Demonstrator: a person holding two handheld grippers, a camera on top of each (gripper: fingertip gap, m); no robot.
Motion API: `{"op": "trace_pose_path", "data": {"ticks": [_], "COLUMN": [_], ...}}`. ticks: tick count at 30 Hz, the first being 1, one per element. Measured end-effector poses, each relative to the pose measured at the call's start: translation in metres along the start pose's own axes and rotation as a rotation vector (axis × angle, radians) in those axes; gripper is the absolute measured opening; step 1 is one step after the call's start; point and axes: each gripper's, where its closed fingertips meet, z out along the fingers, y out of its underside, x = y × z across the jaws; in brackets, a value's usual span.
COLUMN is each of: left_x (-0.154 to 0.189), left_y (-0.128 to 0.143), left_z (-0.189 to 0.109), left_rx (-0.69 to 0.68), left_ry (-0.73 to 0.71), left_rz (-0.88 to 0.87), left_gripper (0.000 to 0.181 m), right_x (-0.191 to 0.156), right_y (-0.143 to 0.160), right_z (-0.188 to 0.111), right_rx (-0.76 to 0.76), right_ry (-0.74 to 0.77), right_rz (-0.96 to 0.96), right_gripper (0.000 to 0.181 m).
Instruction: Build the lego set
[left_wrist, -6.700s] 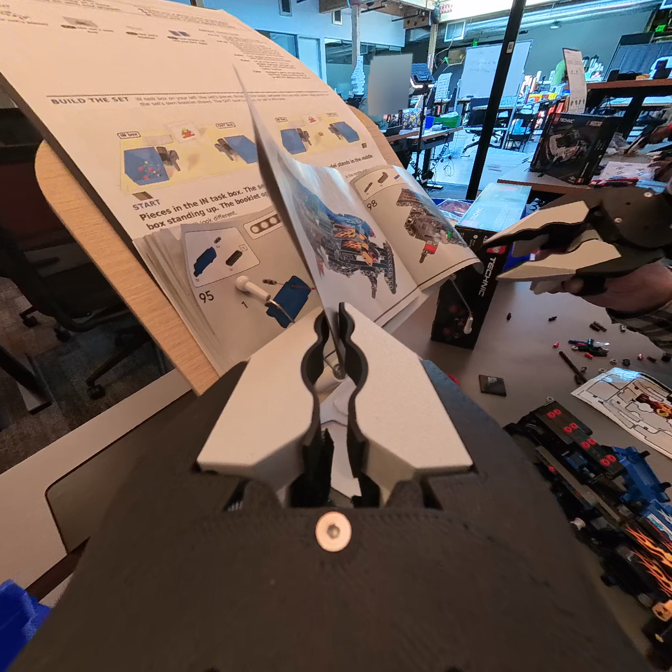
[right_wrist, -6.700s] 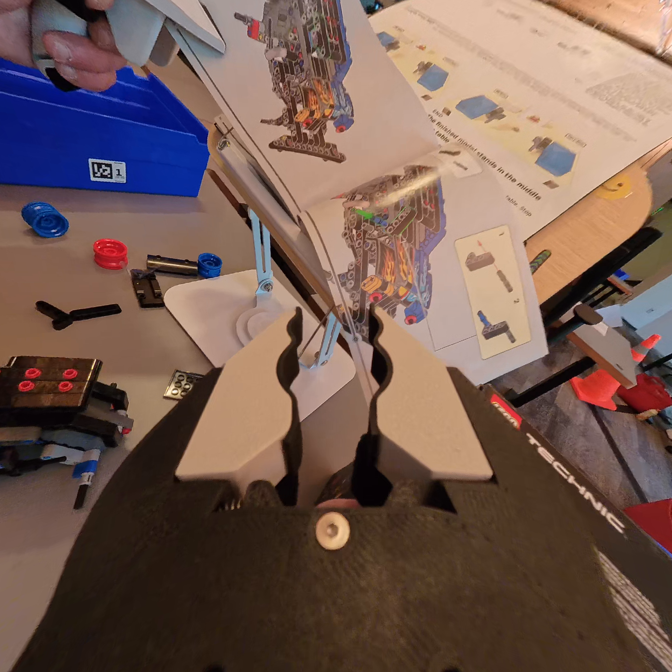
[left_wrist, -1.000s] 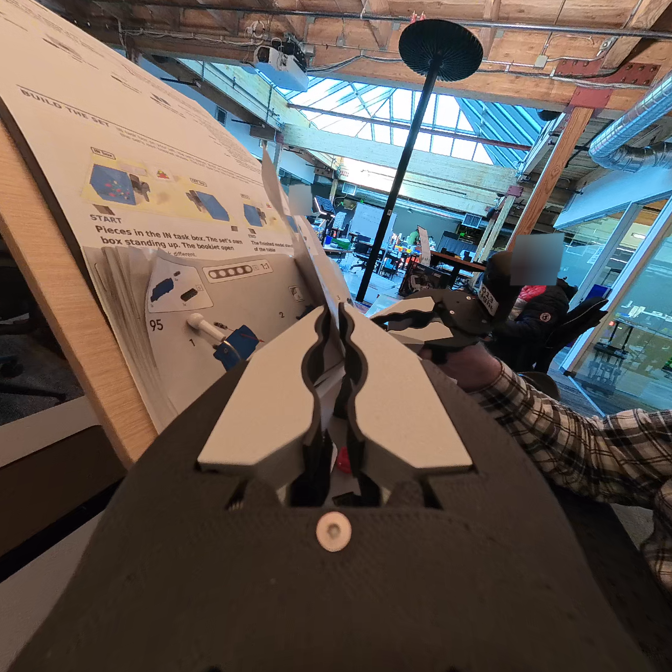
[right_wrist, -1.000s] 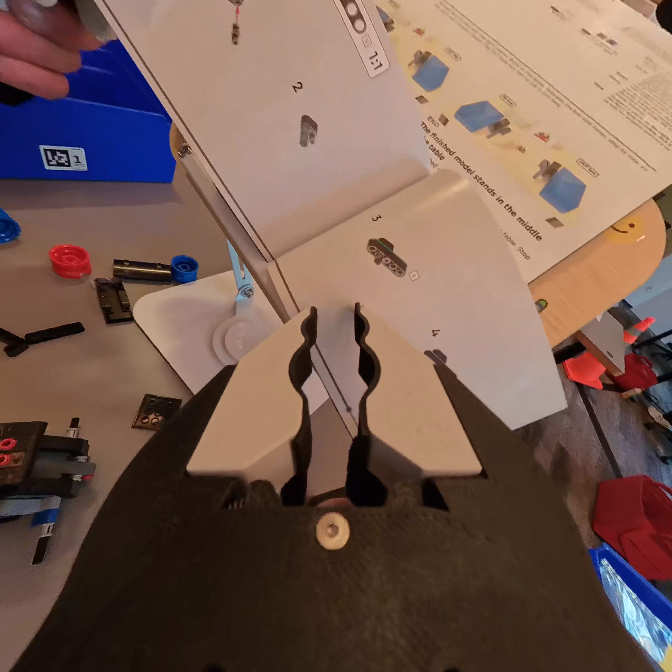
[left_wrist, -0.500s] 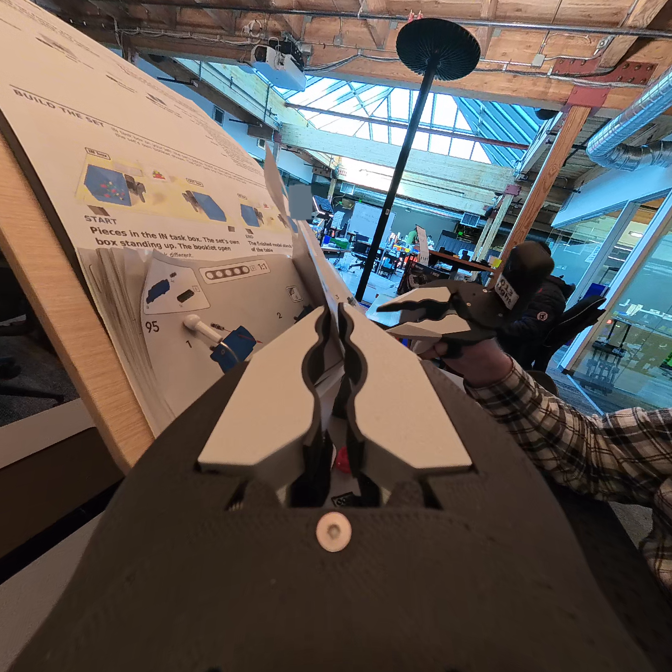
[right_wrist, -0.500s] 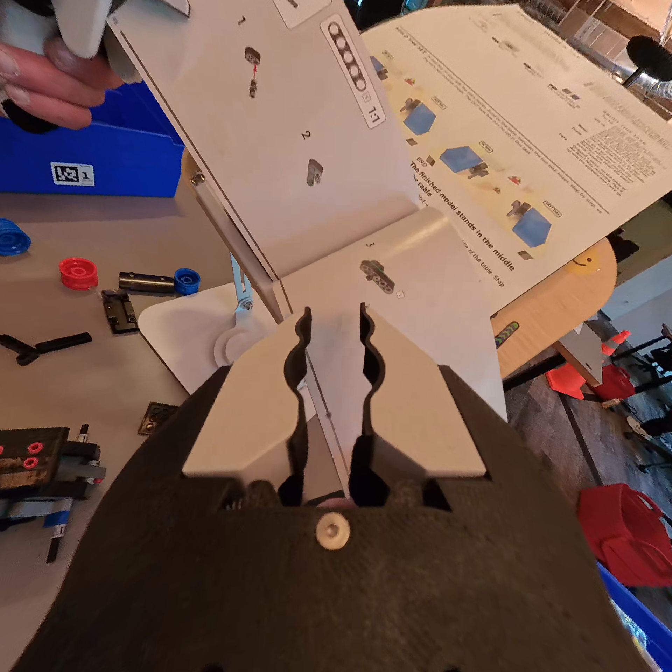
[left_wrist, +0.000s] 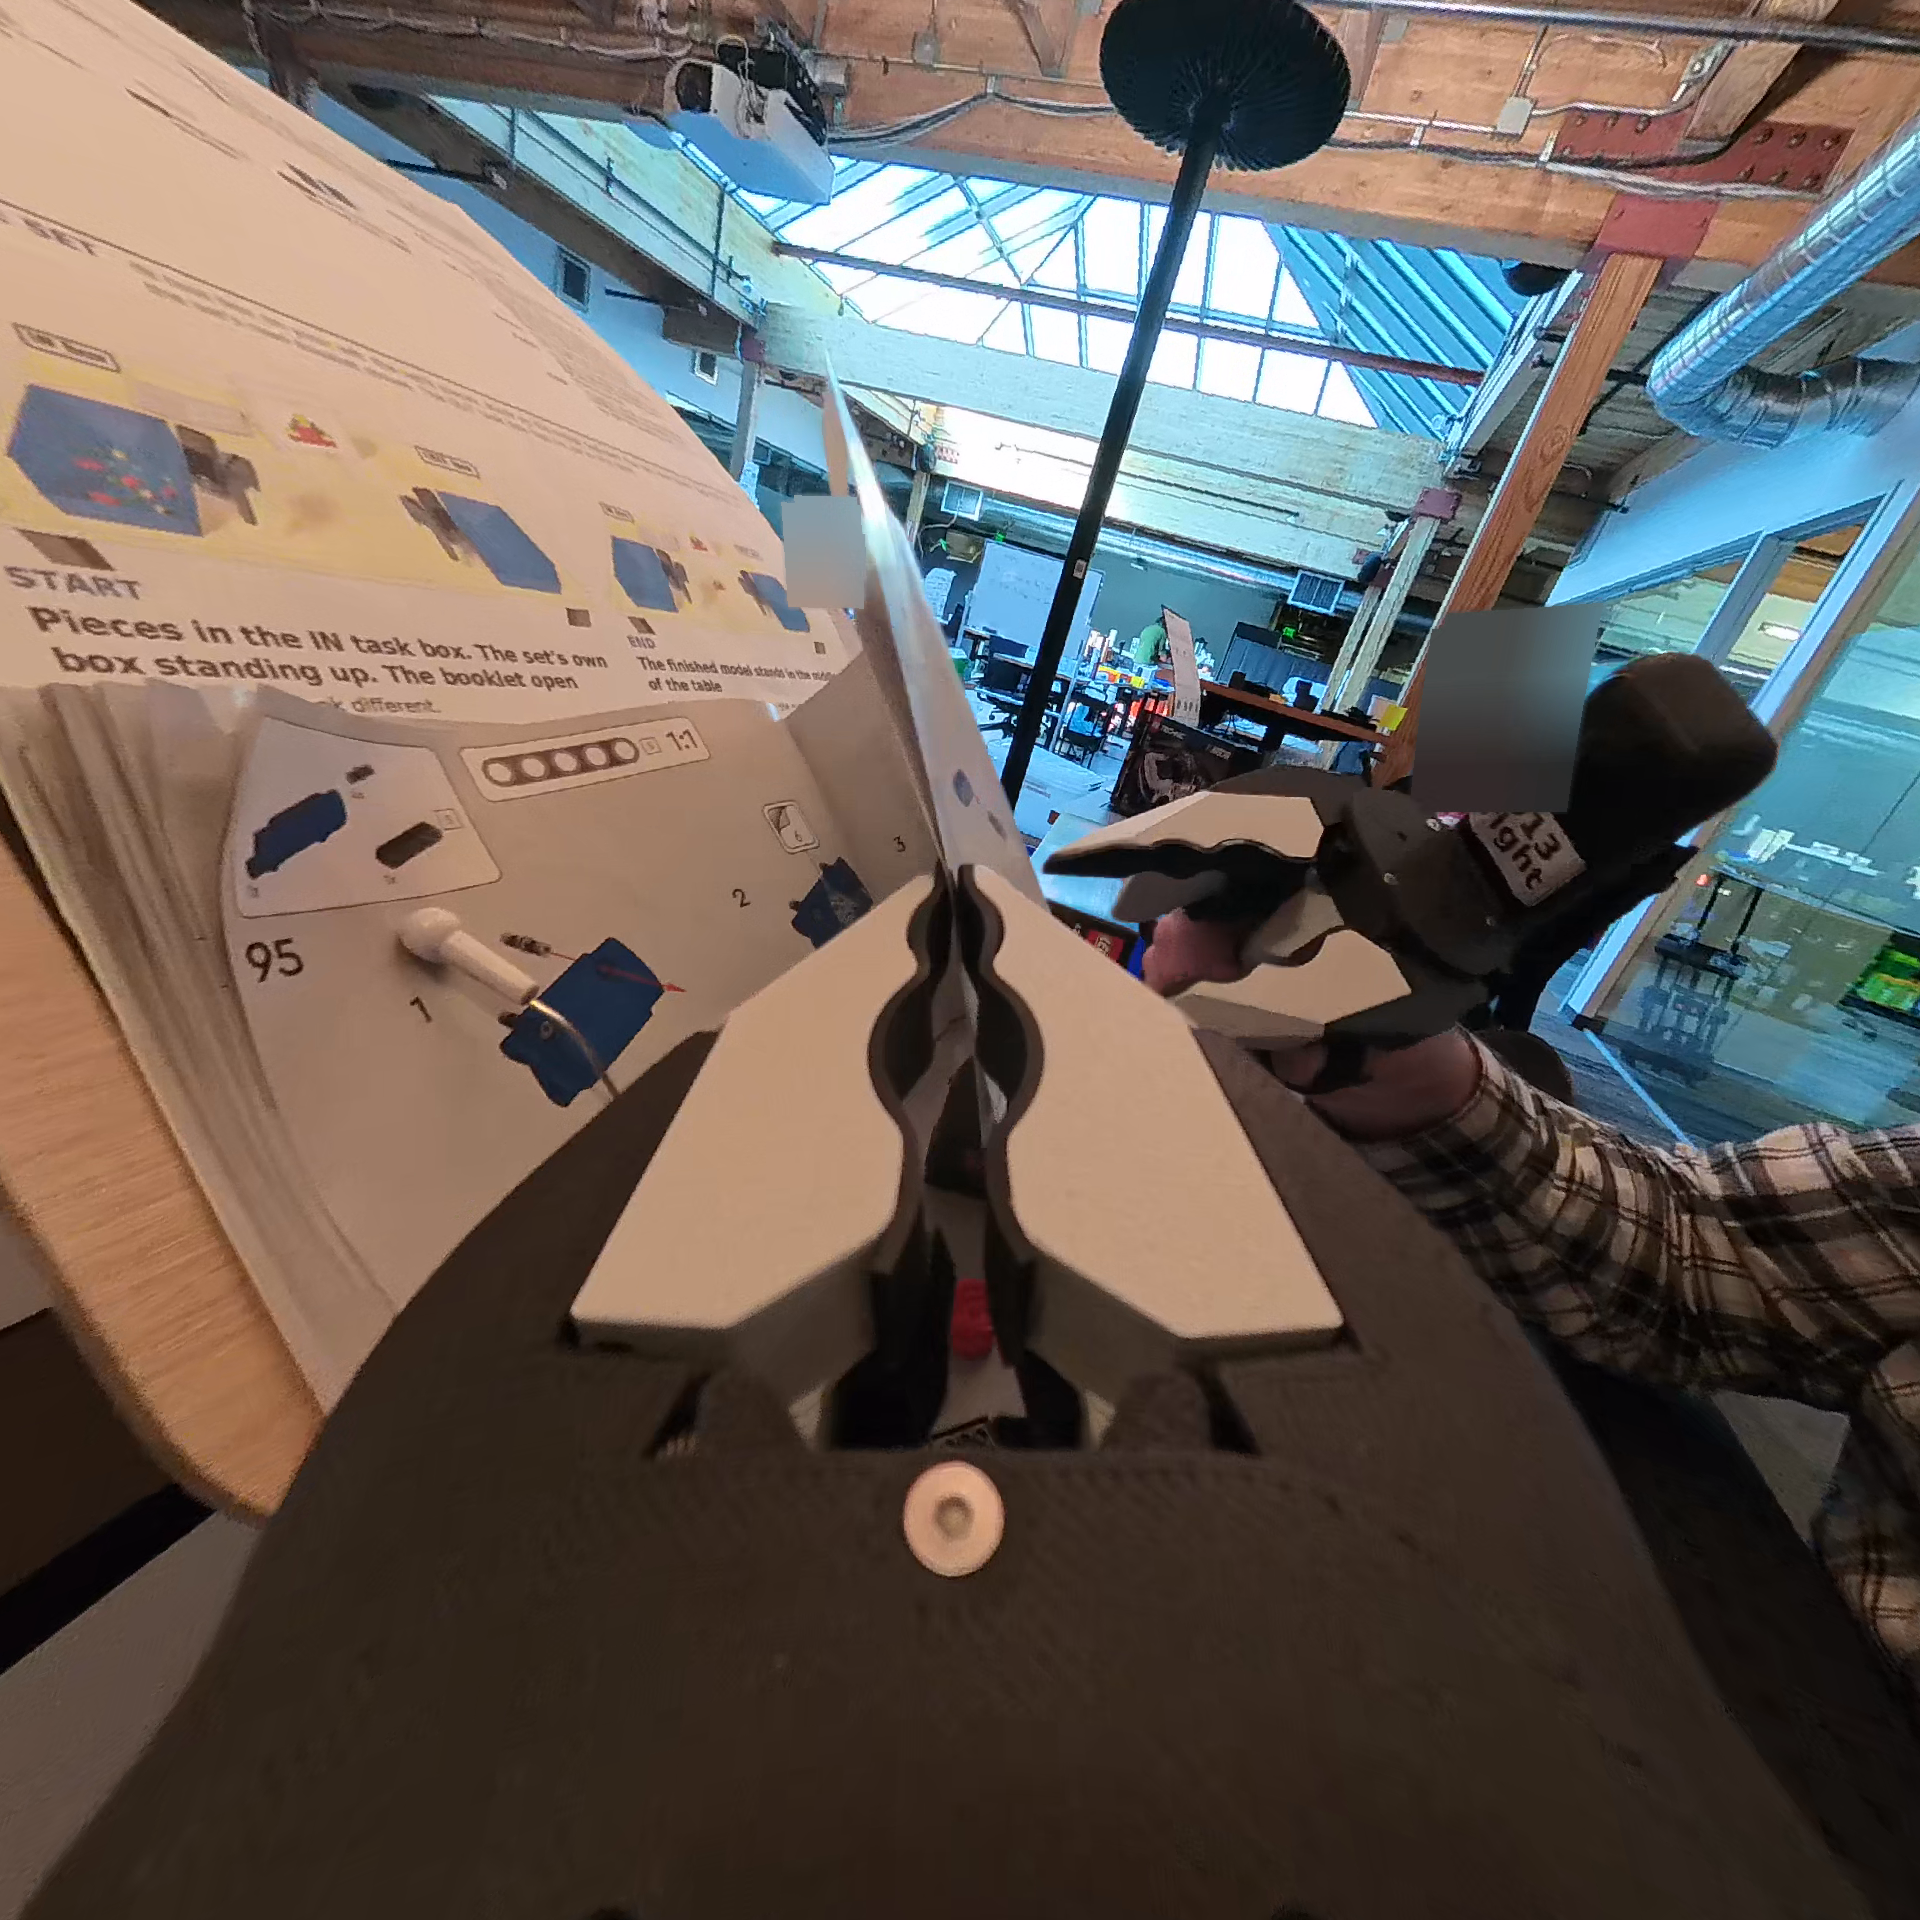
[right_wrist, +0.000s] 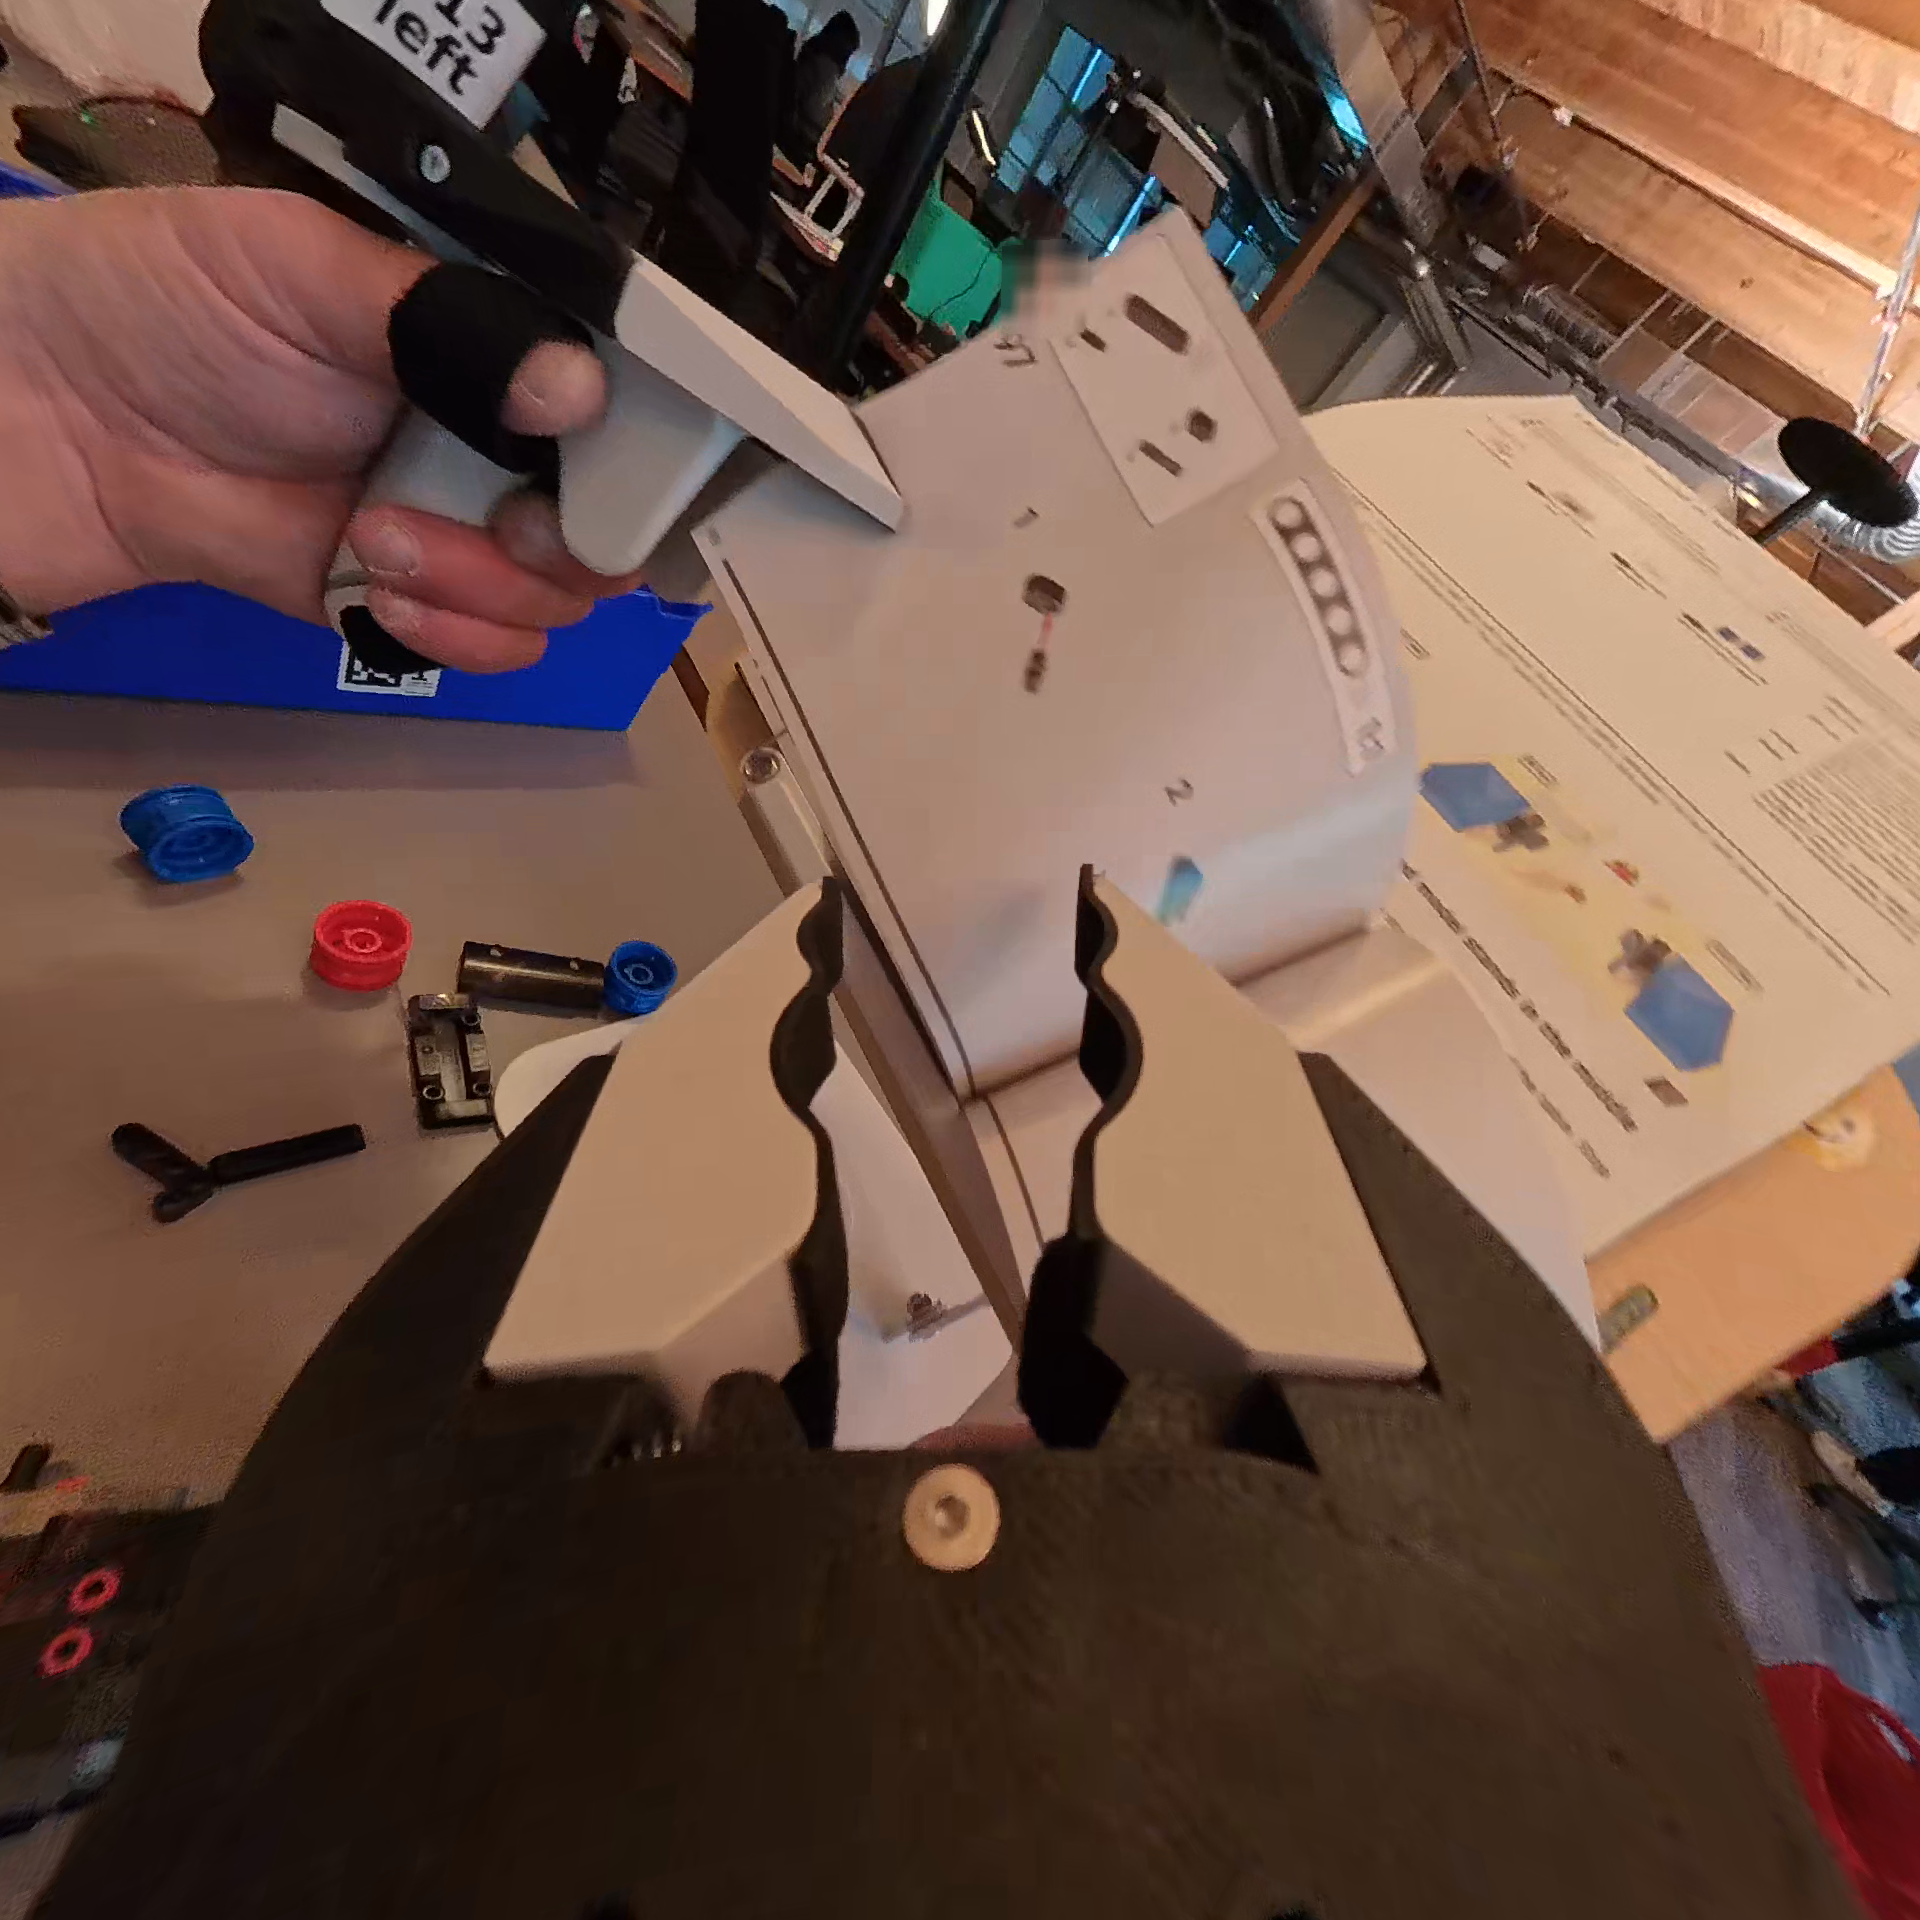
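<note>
Grey fingers of my left gripper (left_wrist: 954, 883) are pinched together on one booklet page (left_wrist: 914, 665), which stands edge-on from the tips toward 12 o'clock. Booklet (left_wrist: 582, 914) lies open on a wooden stand (left_wrist: 135, 1226), filling the 9–11 o'clock part of the left wrist view, with a printed sheet (left_wrist: 343, 436) above it. My right gripper (left_wrist: 1081, 878) shows at 3 o'clock there, just beside the lifted page, held by my hand (left_wrist: 1351, 1070) in a plaid sleeve (left_wrist: 1662, 1247).

Right wrist view: my right gripper (right_wrist: 954, 894) has its fingers spread wide, nothing clamped; the stand's edge and the booklet's lower corner run up through the gap, and I cannot tell if either touches a pad. Page (right_wrist: 1049, 665) curls up toward 12 o'clock, blurred. Left gripper (right_wrist: 878, 499) grips its top corner at 11 o'clock, in my left hand (right_wrist: 239, 416).

Lego bits sit loose on the table (right_wrist: 312, 1299) at 9 o'clock: blue wheel (right_wrist: 185, 831), red wheel (right_wrist: 361, 941), small blue wheel (right_wrist: 639, 975), black cylinder (right_wrist: 530, 975), black plate (right_wrist: 449, 1060), black pin piece (right_wrist: 229, 1164). Blue bin (right_wrist: 520, 675) stands behind them at 10 o'clock. Part-built model (right_wrist: 73, 1621) peeks in at 8 o'clock, black with red pins, mostly cut off.
</note>
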Motion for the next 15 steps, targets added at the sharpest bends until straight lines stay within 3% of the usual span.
{"op": "trace_pose_path", "data": {"ticks": [3,9,15], "left_x": [0.002,0.002,0.003], "left_y": [0.003,0.005,0.006], "left_z": [0.005,0.008,0.011], "left_rx": [-0.003,-0.007,0.001], "left_ry": [0.016,0.031,0.042], "left_rz": [-0.011,-0.031,-0.045], "left_gripper": [0.000,0.000,0.000], "right_x": [-0.008,-0.002,-0.016], "right_y": [-0.002,0.006,-0.005], "right_z": [0.018,0.035,0.033], "right_rx": [-0.017,-0.047,-0.008], "right_ry": [0.001,0.059,0.056], "right_rz": [-0.050,-0.096,-0.212], "right_gripper": [0.045,0.023,0.039]}}
